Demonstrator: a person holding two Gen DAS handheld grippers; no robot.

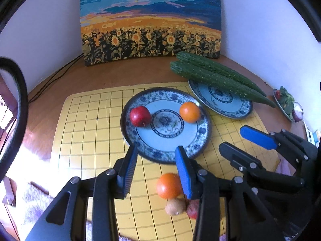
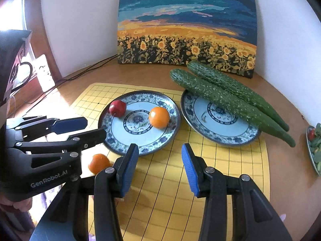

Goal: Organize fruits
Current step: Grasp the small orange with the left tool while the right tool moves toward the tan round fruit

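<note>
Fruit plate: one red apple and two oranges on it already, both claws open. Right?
Not quite. The fruit plate holds the red apple and only one orange; the right wrist view shows it. The second orange lies on the yellow mat. Left claw and right claw are open.

We see white walls up top, a sunflower painting upper centre, sunlight glaring lower left on the wooden counter.

black linkages | silver screws | blue ribbed fingers | GenRobot.AI lettering
</note>
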